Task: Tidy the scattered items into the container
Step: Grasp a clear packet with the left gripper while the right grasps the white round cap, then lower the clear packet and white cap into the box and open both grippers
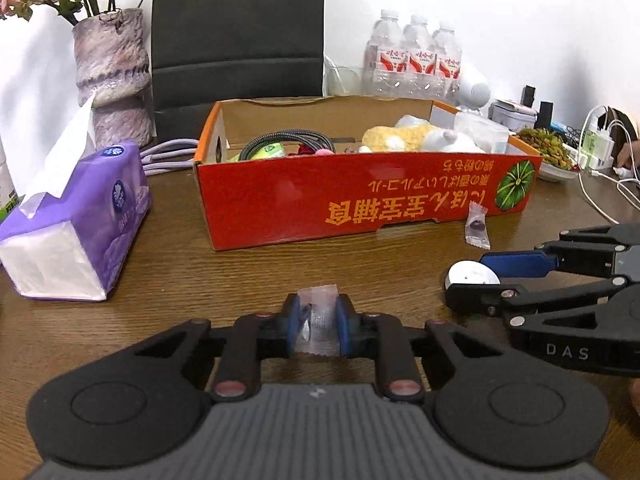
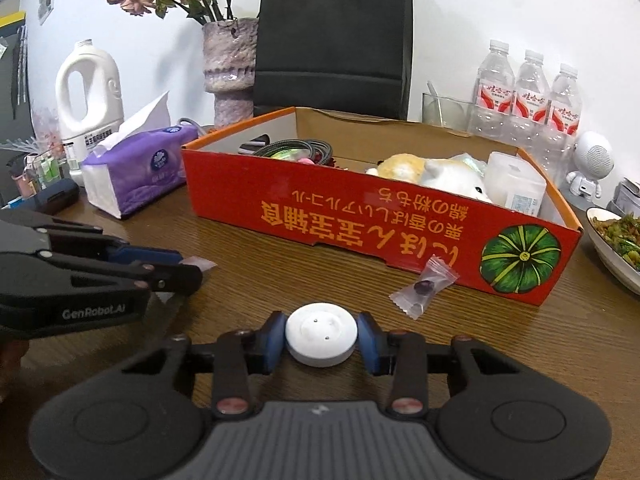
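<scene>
A shallow red cardboard box (image 1: 360, 208) (image 2: 360, 224) stands on the wooden table and holds cables, plush toys and a white tub. My left gripper (image 1: 319, 322) is shut on a clear wrapped sweet (image 1: 318, 320) down at the table surface. In the right wrist view that gripper (image 2: 192, 272) reaches in from the left, with the wrapper tip showing past it. My right gripper (image 2: 320, 338) is shut on a round white disc (image 2: 320, 334); the disc (image 1: 472, 274) also shows in the left wrist view. Another wrapped sweet (image 1: 476, 226) (image 2: 424, 286) lies loose against the box front.
A purple tissue pack (image 1: 76, 220) (image 2: 140, 172) lies left of the box. Behind stand a vase (image 1: 114, 76), a black bag (image 2: 332, 36) and water bottles (image 1: 412, 60). A plate of greens (image 2: 616, 240) and charger cables (image 1: 608, 184) sit at the right.
</scene>
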`<state>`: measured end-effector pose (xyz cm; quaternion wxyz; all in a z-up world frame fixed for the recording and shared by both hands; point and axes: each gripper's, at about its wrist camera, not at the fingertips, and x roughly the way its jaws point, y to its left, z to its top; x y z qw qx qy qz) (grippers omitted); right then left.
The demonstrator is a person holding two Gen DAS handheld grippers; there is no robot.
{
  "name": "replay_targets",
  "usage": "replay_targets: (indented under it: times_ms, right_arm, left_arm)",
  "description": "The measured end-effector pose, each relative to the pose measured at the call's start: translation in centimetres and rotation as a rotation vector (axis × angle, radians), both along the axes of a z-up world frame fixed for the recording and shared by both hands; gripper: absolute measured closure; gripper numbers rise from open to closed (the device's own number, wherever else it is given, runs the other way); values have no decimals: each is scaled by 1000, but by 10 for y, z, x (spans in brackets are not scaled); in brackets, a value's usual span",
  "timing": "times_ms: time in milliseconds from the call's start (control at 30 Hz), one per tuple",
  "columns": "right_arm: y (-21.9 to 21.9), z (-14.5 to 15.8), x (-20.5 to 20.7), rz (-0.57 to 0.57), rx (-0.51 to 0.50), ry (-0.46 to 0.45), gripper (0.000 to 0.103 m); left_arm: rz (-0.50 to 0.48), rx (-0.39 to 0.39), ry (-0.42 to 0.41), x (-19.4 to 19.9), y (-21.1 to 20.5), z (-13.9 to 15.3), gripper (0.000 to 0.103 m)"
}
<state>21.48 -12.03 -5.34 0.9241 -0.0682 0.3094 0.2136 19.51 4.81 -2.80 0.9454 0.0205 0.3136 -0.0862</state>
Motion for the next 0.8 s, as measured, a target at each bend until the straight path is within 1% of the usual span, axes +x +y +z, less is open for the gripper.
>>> replay_targets:
  times_ms: [233, 433, 633, 800]
  right_arm:
    - [2, 10, 4, 9, 21, -32, 65]
    - [10, 31, 13, 19, 61, -83, 65]
    - [21, 50, 36, 21, 90, -128, 65]
    - [26, 65, 61, 24, 111, -162, 65]
  left_arm:
    - [13, -11, -48, -2, -1, 12, 83]
    - [47, -47, -113, 3, 5, 36, 83]
    - [88, -95, -169, 25, 11, 61, 83]
    - [120, -116, -202, 48, 13, 71, 83]
